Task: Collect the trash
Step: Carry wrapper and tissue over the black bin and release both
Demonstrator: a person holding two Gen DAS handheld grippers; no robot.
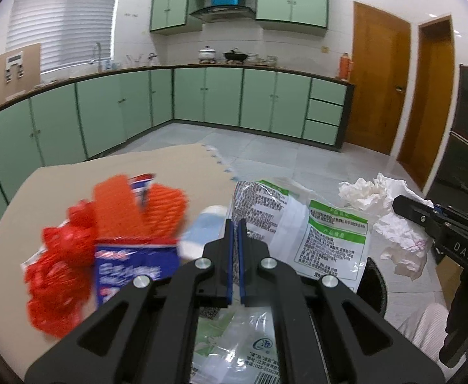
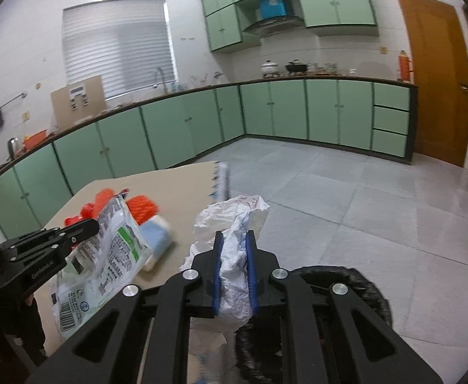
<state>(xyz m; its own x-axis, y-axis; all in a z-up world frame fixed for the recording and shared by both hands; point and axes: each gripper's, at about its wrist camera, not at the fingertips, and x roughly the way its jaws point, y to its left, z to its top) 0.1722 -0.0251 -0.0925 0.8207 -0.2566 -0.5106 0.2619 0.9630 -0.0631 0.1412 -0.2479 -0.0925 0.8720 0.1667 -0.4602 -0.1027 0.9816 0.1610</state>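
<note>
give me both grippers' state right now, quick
left gripper: shut on the plastic food bag.
right gripper: shut on the crumpled white tissue.

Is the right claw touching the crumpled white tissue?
Touching. The right wrist view shows the right claw with both blue pads pressed against the crumpled white tissue, which bulges out between them.

Green base cabinets (image 1: 221, 96) line walls under dark counter. White pot (image 1: 207, 53) and black wok (image 1: 235, 55) on counter above cabinets. Orange thermos (image 1: 344, 65) at counter's right end. Wooden door (image 1: 379, 76) right of cabinets. Cardboard box (image 2: 77, 102) on counter, left of faucet (image 2: 158, 76).
</note>
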